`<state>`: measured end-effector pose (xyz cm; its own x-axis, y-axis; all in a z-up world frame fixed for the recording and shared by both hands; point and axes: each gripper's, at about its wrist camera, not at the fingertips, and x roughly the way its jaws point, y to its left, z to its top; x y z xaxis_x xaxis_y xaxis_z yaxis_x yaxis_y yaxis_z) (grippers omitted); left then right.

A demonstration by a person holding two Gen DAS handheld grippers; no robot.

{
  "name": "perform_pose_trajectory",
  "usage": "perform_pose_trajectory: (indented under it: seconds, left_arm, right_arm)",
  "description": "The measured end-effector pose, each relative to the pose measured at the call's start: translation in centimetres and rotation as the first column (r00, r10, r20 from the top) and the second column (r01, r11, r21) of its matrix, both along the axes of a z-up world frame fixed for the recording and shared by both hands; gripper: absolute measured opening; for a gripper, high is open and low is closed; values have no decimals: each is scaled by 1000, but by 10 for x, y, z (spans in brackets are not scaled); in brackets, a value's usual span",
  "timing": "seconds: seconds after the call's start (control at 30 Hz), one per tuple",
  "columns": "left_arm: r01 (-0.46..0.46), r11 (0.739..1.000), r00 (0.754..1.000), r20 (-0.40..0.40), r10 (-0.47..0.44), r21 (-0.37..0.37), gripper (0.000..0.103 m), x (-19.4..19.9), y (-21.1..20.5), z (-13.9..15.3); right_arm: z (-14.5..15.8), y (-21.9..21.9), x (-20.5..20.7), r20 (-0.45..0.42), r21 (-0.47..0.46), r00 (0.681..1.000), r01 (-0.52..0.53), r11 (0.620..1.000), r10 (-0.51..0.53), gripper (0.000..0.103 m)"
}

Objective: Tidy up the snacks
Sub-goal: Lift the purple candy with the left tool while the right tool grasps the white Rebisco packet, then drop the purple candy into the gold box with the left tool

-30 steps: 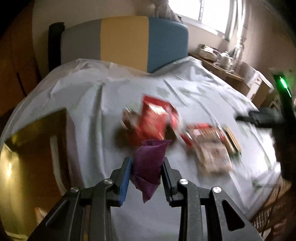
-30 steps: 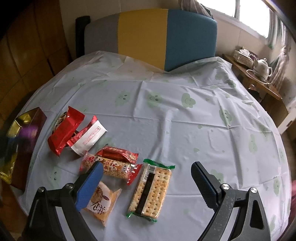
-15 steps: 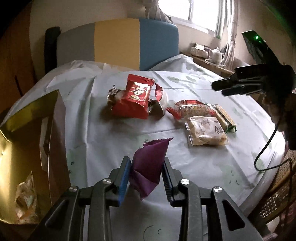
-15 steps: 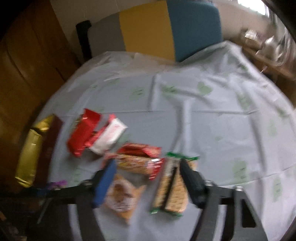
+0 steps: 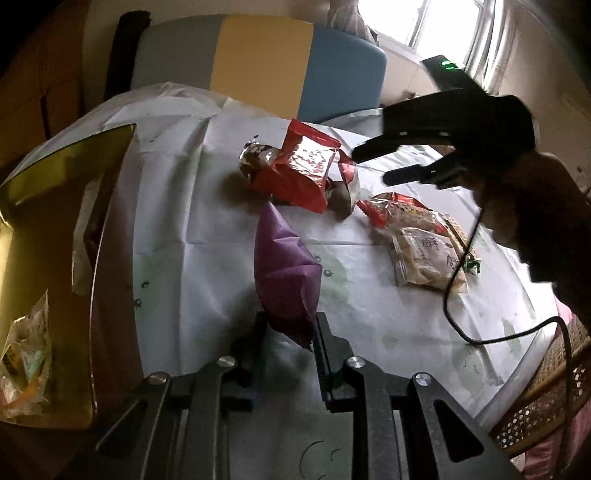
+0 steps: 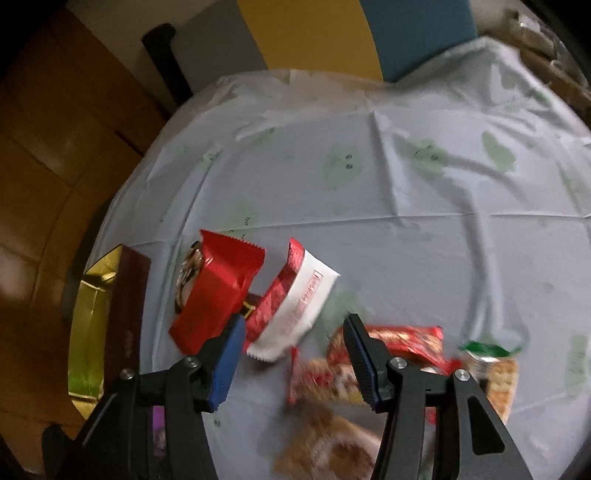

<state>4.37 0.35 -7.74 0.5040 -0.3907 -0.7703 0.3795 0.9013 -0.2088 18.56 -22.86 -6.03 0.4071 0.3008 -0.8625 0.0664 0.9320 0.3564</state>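
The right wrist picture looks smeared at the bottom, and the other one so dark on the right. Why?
Right wrist view: motion blur smears the snack packets at the bottom; the red packet stays sharper. Left wrist view: the bright window backlights the right gripper, turning it into a silhouette.

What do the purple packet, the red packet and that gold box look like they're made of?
Purple packet: seems a thin matte plastic film, creased into soft folds with no glare. Red packet: probably glossy foil-like plastic, since it shows bright crinkly highlights and a zigzag sealed edge. Gold box: likely card with a metallic gold lining, as its flat stiff walls shine like a mirror.
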Motion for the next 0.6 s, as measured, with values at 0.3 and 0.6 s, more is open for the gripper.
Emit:
perform_pose_trajectory:
  seconds: [0.3, 0.6]
  left_arm:
    - [11, 1000, 1000, 11, -12, 14, 23, -3, 3, -1]
    - [25, 999, 1000, 12, -25, -30, 22, -2, 4, 3]
  right_arm:
    - [-34, 5, 18, -64, 92, 997, 57, 994, -51, 32]
    - [39, 3, -39, 125, 31, 990, -68, 997, 64, 30]
